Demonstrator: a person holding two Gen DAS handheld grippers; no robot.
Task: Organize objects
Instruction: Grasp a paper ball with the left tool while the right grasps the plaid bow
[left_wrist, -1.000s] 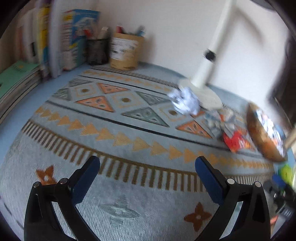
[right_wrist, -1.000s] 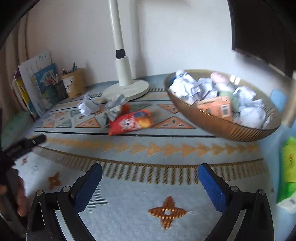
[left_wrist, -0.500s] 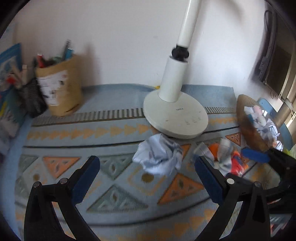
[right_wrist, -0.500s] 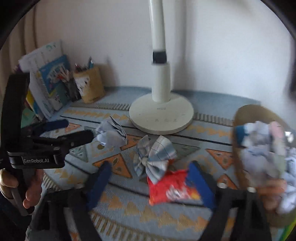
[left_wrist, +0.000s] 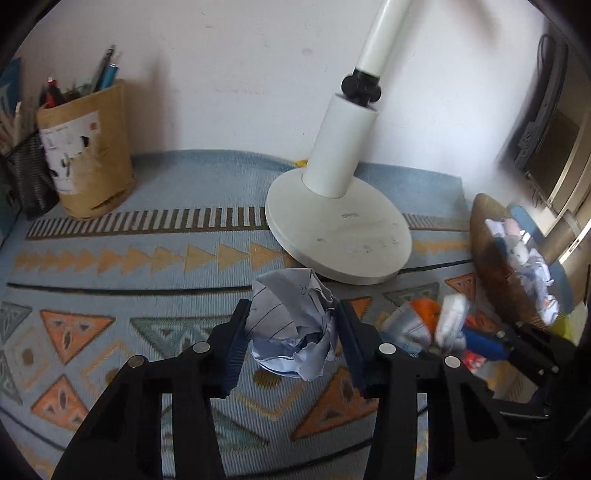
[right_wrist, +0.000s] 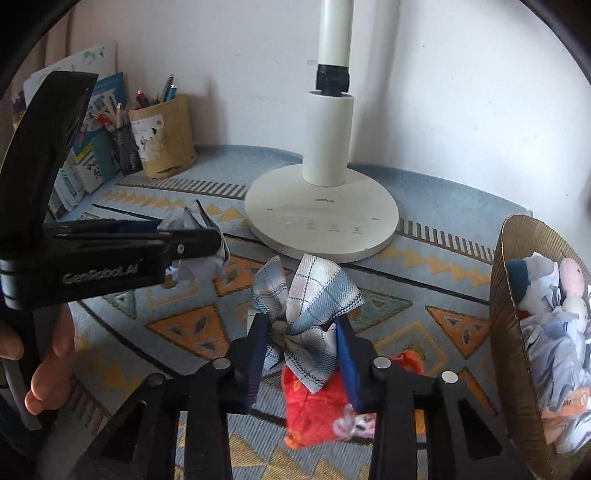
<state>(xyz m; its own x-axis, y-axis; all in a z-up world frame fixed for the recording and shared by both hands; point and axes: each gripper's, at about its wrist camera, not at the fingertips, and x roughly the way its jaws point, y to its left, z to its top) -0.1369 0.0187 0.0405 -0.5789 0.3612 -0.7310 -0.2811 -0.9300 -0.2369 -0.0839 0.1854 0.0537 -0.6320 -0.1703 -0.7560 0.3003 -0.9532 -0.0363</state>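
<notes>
Half a second ago both your claws hung wide apart above the table (left_wrist: 155, 177); now your left claw (left_wrist: 291, 332) is clamped on the paper ball (left_wrist: 291, 325) and your right claw (right_wrist: 301, 343) on the plaid bow (right_wrist: 306, 306), both near the lamp (right_wrist: 321, 218), ready for the basket (right_wrist: 506, 332) at right.

A: Counts? Paper first.
B: One crumpled paper ball (left_wrist: 293, 325) loose at the middle. One plaid bow (right_wrist: 304, 302), one red snack packet (right_wrist: 317, 410) beside it.
A: Containers?
B: One woven basket (right_wrist: 511, 373) at 3 o'clock, heaped; contents too jumbled to count. Two pen holders at 10 o'clock: one brown paper cup (left_wrist: 86, 151), one black mesh cup (left_wrist: 27, 177).
A: Lamps?
B: One lamp base (right_wrist: 321, 218) at 12 o'clock.
A: Grippers?
B: Two: left gripper (left_wrist: 291, 350), right gripper (right_wrist: 301, 358). Books at the left edge, can't count.
</notes>
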